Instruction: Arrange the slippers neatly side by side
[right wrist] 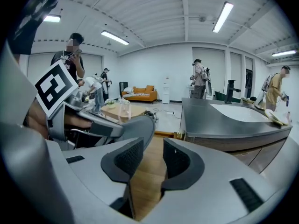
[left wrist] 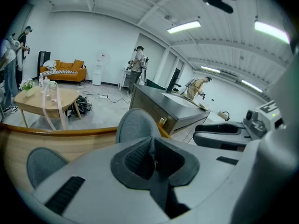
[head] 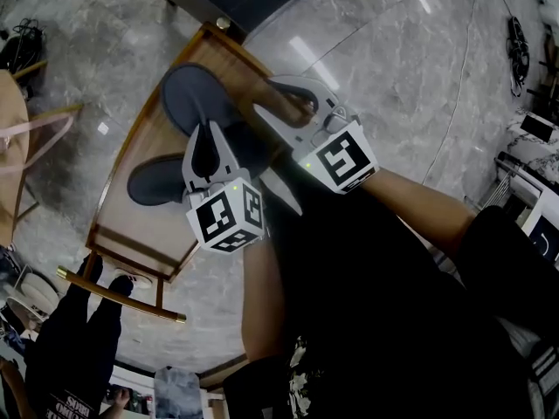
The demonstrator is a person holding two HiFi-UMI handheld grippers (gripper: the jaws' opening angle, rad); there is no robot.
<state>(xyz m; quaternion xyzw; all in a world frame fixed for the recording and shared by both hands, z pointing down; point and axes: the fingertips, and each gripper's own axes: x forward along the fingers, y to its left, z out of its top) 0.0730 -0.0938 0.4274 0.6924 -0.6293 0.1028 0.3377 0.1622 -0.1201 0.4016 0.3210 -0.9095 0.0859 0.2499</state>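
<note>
left gripper (head: 210,133) (left wrist: 152,155): jaws drawn almost together, the pads pinching a thin grey edge of one slipper; it points forward and down over the middle of the table.
right gripper (head: 275,99) (right wrist: 152,157): jaws apart with nothing between them; bare wood shows through the gap. It sits over the far part of the table, just to the right of the held slipper.
held slipper (head: 194,94) (left wrist: 135,125): grey, with a rounded end that rises beyond the left gripper's jaws. In the right gripper view it juts in from the left at a tilt. Whether its far end touches the wood cannot be told.
second slipper (head: 155,182) (left wrist: 44,164): grey, lying on the table to the left of the left gripper, apart from the held slipper and untouched by either gripper.
wooden table (head: 131,230): brown top with a raised rim, standing on a grey marbled floor.
marker cubes (head: 229,219): one on each gripper, nearest the person's forearms.
surroundings: a grey counter (right wrist: 229,120) beyond the table, an orange sofa (left wrist: 63,71) against the back wall, and several people standing about the room.
</note>
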